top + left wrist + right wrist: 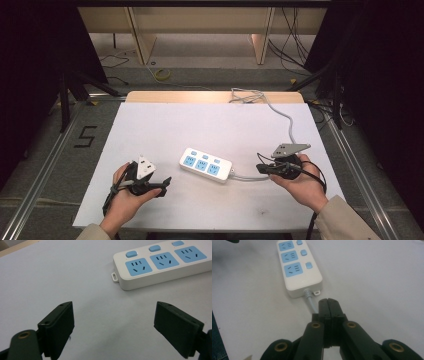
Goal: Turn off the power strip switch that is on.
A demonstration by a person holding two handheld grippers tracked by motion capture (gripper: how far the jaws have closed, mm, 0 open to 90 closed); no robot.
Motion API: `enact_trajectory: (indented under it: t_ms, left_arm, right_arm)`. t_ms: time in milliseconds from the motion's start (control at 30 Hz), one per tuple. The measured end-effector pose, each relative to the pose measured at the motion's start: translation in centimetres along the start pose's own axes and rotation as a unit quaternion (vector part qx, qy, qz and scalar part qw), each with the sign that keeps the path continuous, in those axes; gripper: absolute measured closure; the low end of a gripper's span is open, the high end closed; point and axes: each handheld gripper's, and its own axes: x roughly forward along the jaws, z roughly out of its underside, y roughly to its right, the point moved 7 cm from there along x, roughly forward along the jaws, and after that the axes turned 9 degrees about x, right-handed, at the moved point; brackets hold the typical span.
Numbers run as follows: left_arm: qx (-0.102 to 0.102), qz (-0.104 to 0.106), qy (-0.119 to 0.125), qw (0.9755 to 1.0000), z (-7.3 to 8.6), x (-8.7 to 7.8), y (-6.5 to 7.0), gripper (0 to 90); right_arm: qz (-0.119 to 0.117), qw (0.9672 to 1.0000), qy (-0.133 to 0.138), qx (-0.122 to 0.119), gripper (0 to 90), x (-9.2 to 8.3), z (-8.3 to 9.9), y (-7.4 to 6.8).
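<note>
White power strip point(206, 165) lies mid-table, between both grippers. Left gripper point(113, 327): jaws spread wide, nothing between. Right gripper point(328, 305): jaws pressed together, empty, over the strip's cable point(310, 300).

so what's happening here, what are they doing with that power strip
A person sits at a white table with a two-jaw gripper in each hand, one on either side of a white power strip with three blue sockets. The left gripper has its jaws wide apart, holding nothing and aimed toward the strip's free end. The right gripper has its jaws pressed together just above the strip's grey cable; whether it pinches the cable cannot be told.
</note>
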Motion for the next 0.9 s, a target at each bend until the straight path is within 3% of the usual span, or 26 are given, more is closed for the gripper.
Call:
enact_trajectory:
  t_ms: [900]
  left_arm:
    - [0.005, 0.001, -0.001, 1.0, 0.0, 0.1, 0.1, 16.2]
  right_arm:
    - [-0.002, 1.0, -0.006, -0.003, 90.0, 0.7, -1.2, -0.2]
